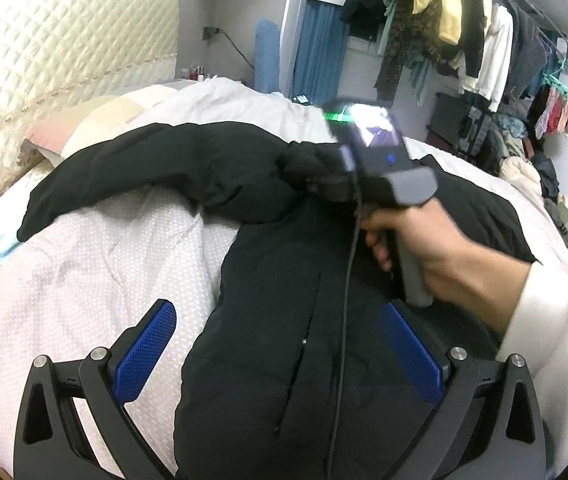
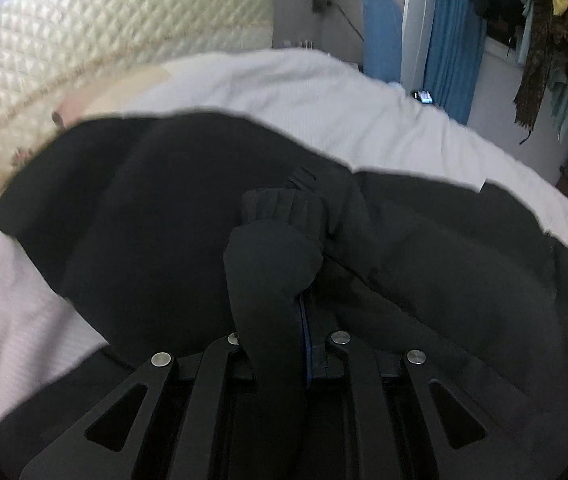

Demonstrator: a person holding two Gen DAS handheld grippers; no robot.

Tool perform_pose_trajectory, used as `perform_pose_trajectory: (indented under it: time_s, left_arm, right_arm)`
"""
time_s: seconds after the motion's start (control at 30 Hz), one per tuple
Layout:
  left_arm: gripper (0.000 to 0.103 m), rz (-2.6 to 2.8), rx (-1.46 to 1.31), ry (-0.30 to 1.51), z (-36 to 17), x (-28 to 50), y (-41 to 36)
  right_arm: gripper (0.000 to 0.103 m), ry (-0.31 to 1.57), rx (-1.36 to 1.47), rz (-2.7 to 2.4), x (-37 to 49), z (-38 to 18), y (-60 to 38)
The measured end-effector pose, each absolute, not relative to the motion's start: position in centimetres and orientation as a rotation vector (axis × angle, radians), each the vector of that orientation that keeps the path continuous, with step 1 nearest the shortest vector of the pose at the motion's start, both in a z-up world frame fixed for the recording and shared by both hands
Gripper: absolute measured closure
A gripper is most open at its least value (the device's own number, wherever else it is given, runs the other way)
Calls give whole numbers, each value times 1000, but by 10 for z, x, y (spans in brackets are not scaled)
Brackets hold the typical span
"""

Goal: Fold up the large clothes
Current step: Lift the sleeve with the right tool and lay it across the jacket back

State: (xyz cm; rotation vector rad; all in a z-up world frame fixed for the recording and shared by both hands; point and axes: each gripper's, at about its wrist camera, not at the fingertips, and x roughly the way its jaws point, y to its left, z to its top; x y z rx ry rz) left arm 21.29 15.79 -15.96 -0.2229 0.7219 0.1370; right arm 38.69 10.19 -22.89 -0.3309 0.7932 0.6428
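A large black padded jacket point(image 1: 284, 280) lies spread on the bed, one sleeve point(image 1: 155, 172) stretched out to the left. My left gripper point(image 1: 277, 312) hangs open over the jacket's lower body, blue pads point(image 1: 147, 352) wide apart and nothing between them. A hand point(image 1: 424, 240) holds my right gripper point(image 1: 324, 184) over the jacket's upper middle. In the right wrist view my right gripper point(image 2: 304, 304) is shut on a bunched fold of the black sleeve end point(image 2: 275, 240), which hides most of its pads. The jacket point(image 2: 143, 208) fills the view beneath it.
A white textured bedspread point(image 1: 83, 272) covers the bed, with a pillow point(image 1: 95, 120) and a quilted cream headboard point(image 1: 43, 60) at the left. A crowded clothes rack point(image 1: 464, 32) and piled garments point(image 1: 524, 152) stand beyond the bed's right side. A blue curtain point(image 1: 320, 52) hangs behind.
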Motion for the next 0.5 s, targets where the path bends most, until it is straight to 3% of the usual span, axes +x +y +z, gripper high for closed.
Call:
perform_pose_trajectory:
  time_s: [0.1, 0.17, 0.23, 0.5]
  left_arm:
    - [0, 133, -227, 731, -164, 217, 158]
    - [0, 125, -232, 730, -164, 218, 158]
    - [0, 130, -226, 723, -163, 217, 157]
    - [0, 108, -229, 687, -153, 207, 151]
  right_arm:
    - [84, 782, -305, 655, 387, -226, 99]
    - [60, 787, -299, 682, 385, -216, 97]
    - [43, 777, -289, 720, 379, -209, 95]
    - [41, 663, -239, 723, 351, -134, 43]
